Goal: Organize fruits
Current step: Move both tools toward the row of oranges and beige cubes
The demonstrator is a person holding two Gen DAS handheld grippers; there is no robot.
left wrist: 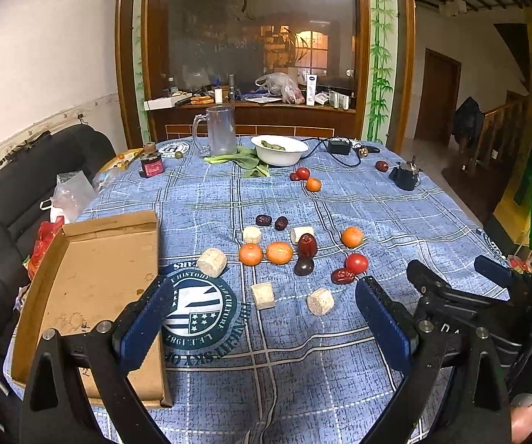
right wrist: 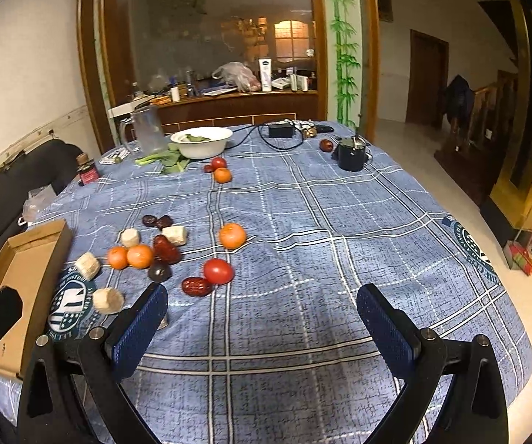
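Observation:
Fruits lie scattered on the blue checked tablecloth (left wrist: 303,362): several tangerines (left wrist: 279,252), a red tomato (left wrist: 357,263), red dates (left wrist: 343,276), a dark plum (left wrist: 304,265) and pale cut chunks (left wrist: 212,262). An empty cardboard tray (left wrist: 99,288) lies at the left. My left gripper (left wrist: 264,323) is open and empty above the near cloth, with a pale chunk (left wrist: 263,295) between its fingers' line of sight. My right gripper (right wrist: 262,318) is open and empty, to the right of the tomato (right wrist: 218,271) and date (right wrist: 196,286); it also shows in the left wrist view (left wrist: 458,277).
At the far side stand a white bowl (left wrist: 280,151) with greens, a clear jug (left wrist: 221,130), leafy greens (left wrist: 245,161), a small dark jar (left wrist: 151,164), a black pot (left wrist: 405,175), a charger with cable (left wrist: 339,146), and more fruit (left wrist: 308,178). A black sofa (left wrist: 25,192) is at the left.

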